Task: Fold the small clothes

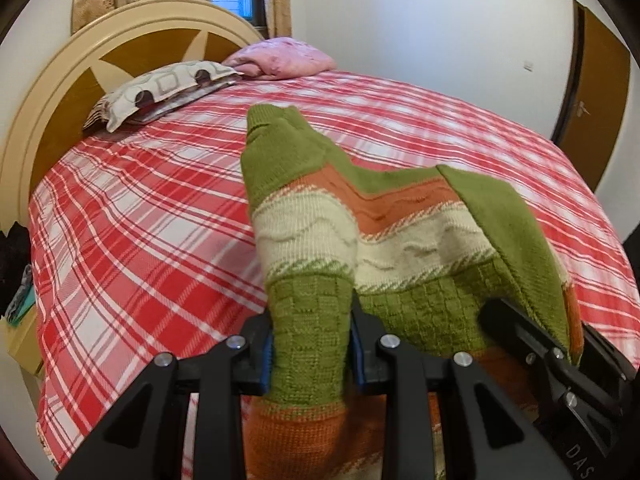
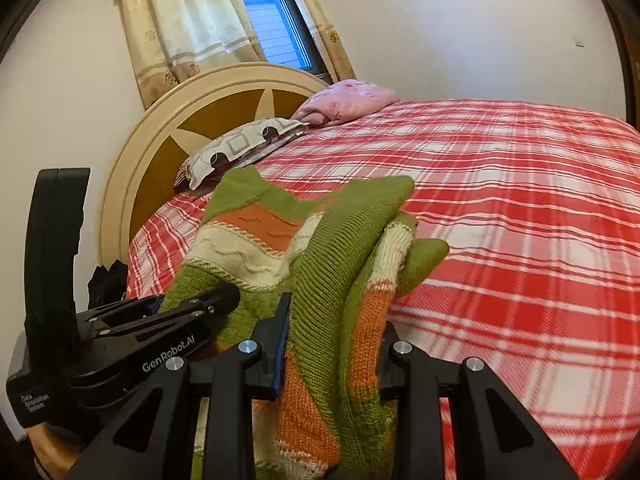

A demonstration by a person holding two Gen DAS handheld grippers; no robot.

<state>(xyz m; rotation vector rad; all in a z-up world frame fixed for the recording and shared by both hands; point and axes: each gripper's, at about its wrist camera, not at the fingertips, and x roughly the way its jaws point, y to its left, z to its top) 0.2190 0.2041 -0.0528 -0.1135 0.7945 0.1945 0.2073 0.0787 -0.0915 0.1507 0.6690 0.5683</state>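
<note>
A small knitted sweater [image 1: 400,224] in green, cream and orange bands is held up over the red plaid bed [image 1: 140,232]. My left gripper [image 1: 312,344] is shut on a bunched green part of its knit. In the right wrist view the same sweater [image 2: 320,248] hangs bunched, and my right gripper [image 2: 336,352] is shut on a green and orange fold of it. The right gripper [image 1: 560,356] also shows at the lower right of the left wrist view. The left gripper [image 2: 192,304] appears at the left of the right wrist view, clamped on the green knit. A sleeve cuff sticks up at the far end.
A patterned pillow [image 1: 160,88] and a pink pillow [image 1: 284,58] lie against the round cream and brown headboard [image 1: 72,92]. A curtained window [image 2: 276,28] is behind it. A brown door [image 1: 592,92] stands at the right. Dark items [image 1: 16,264] sit beside the bed at left.
</note>
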